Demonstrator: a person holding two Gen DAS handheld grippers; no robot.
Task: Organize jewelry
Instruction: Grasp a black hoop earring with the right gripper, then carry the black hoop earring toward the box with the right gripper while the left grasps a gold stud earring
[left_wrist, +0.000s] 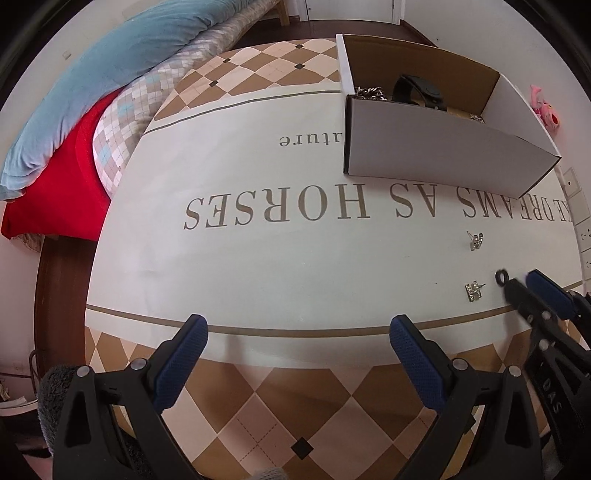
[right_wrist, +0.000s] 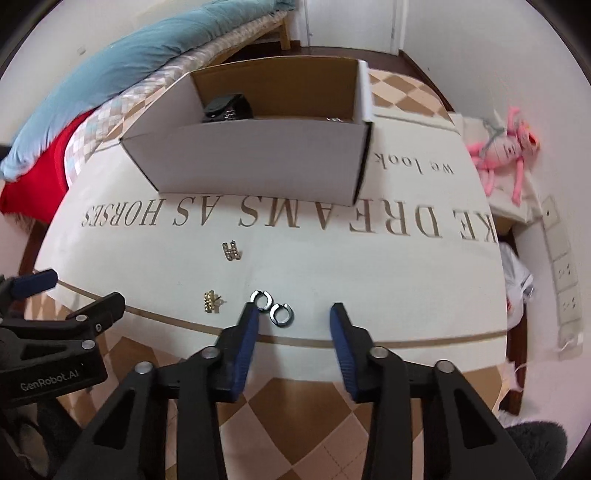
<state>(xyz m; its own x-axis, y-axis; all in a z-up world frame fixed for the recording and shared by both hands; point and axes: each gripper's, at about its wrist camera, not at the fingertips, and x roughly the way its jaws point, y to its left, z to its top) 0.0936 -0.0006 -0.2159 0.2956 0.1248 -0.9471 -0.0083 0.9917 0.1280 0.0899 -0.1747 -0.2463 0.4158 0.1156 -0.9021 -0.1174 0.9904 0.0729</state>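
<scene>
My right gripper (right_wrist: 293, 321) hangs with its jaws spread and empty just short of two black hoop earrings (right_wrist: 271, 305), which lie touching one another on the printed tablecloth (right_wrist: 369, 288); my left gripper (left_wrist: 297, 334), jaws likewise spread wide and empty, hovers over the cloth's near border. Two crystal H-shaped studs (right_wrist: 232, 251) (right_wrist: 211, 302) lie apart to the left of the hoops. Beyond them stands the open white cardboard box (right_wrist: 258, 162), holding a black watch (right_wrist: 227, 108).

Box (right_wrist: 258, 158) behind; 2 studs (right_wrist: 231, 251) left of 2 hoops (right_wrist: 280, 314), on table (right_wrist: 406, 280).
</scene>
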